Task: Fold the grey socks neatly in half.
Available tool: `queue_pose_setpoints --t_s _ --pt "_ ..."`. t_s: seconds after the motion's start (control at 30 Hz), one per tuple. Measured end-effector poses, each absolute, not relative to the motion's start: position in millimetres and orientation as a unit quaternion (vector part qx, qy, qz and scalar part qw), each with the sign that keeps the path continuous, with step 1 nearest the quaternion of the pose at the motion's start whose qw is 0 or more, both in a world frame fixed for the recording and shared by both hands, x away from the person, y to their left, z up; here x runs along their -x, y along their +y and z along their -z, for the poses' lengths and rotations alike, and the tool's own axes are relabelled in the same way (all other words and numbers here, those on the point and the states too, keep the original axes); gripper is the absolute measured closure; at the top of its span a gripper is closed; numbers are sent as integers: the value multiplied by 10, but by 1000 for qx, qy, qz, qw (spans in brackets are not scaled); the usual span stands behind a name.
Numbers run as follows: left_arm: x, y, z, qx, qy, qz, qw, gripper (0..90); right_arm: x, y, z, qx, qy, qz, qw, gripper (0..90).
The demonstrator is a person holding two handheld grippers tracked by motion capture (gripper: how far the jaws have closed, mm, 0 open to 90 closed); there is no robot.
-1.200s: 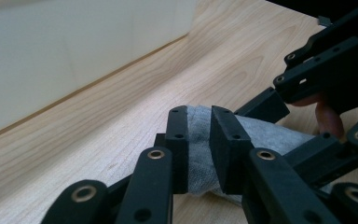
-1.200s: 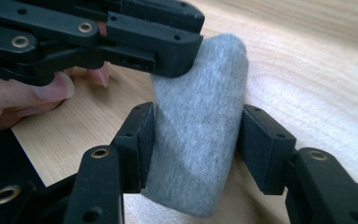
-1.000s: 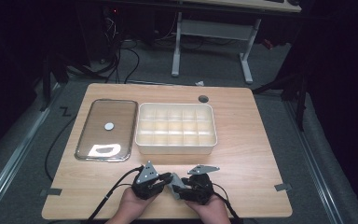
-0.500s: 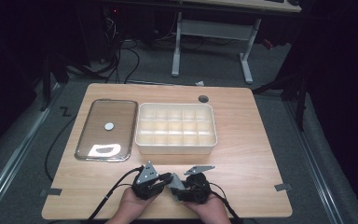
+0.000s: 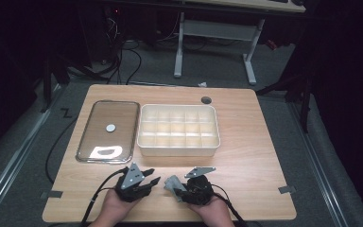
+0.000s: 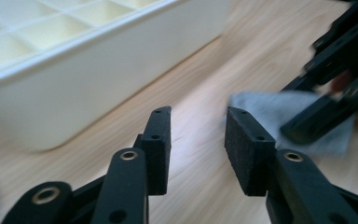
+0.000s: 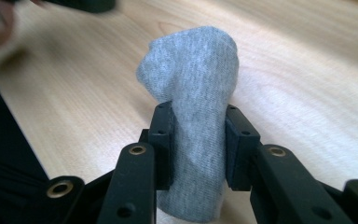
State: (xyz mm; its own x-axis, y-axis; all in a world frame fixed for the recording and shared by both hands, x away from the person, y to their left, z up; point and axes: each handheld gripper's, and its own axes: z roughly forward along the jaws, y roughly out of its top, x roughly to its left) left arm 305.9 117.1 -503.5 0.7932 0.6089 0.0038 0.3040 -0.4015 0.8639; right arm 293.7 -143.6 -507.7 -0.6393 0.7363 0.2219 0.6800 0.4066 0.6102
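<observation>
A small grey knitted cloth (image 7: 196, 88) stands pinched between the jaws of my right gripper (image 7: 198, 144), just above the wooden table. In the high view the grey cloth (image 5: 171, 181) sticks out leftward from the right gripper (image 5: 181, 187) near the front edge. My left gripper (image 5: 153, 176) sits just left of it, open and empty. In the left gripper view, the left gripper (image 6: 198, 147) points at bare wood, with the cloth (image 6: 265, 109) a little ahead to the right, the other gripper's jaws on it.
A cream box (image 5: 178, 147) divided into several compartments stands mid-table; its wall (image 6: 74, 88) is close ahead of the left gripper. Left of it lies a shiny metal tray (image 5: 87, 142) with a small white disc (image 5: 110, 127). A round hole (image 5: 206, 100) marks the table's far side.
The left gripper has drawn slightly to the left, away from the right one. The right gripper keeps its hold on the grey cloth.
</observation>
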Motion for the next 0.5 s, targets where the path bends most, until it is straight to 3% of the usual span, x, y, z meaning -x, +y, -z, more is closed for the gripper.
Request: queue_pose_setpoints --t_s 0.13,0.2,0.5 --pt "-3066 1440 5103 -807 314 -164 473 576 -2940 -1429 5024 -413 844 -333 78 702" --pt "-3092 1555 5179 -800 338 -140 475 575 -2932 -1434 4994 -407 851 -318 94 702" --pt "-3124 1569 5233 -813 333 -150 453 545 -3003 -1632 4925 -436 848 -285 97 700"
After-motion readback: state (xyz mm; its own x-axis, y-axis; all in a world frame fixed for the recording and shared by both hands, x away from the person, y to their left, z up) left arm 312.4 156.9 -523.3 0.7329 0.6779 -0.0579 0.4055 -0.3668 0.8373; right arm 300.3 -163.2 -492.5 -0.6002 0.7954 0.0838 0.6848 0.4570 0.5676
